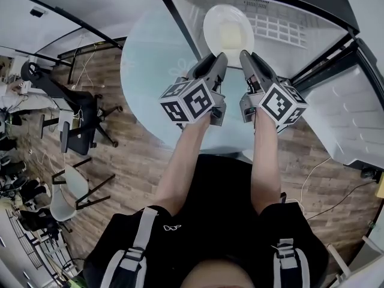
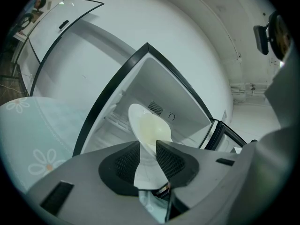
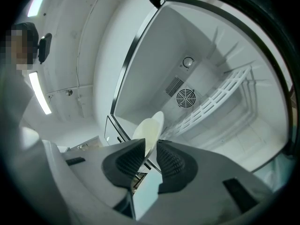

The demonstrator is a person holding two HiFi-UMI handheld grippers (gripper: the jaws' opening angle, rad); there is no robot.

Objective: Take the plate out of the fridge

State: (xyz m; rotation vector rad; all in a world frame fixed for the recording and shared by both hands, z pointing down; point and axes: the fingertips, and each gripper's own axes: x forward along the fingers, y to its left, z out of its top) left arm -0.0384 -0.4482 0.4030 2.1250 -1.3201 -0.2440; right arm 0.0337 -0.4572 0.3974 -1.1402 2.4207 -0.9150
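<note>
A white round plate [image 1: 228,32] with a pale yellowish middle hangs in front of the open fridge [image 1: 312,47], held by its near rim. My left gripper [image 1: 218,60] is shut on the lower left of the rim, and my right gripper [image 1: 246,57] is shut on the lower right. In the left gripper view the plate [image 2: 149,125] runs up from between the jaws of the left gripper [image 2: 148,149], with the fridge's inside behind it. In the right gripper view the plate [image 3: 151,128] shows edge-on, pinched by the right gripper [image 3: 151,148].
A white wire shelf [image 1: 277,26] sits inside the fridge, and its door [image 1: 354,113] swings open at the right. Under my arms is a round pale table [image 1: 147,71] with flower prints. Chairs [image 1: 78,128] stand on the wooden floor at the left.
</note>
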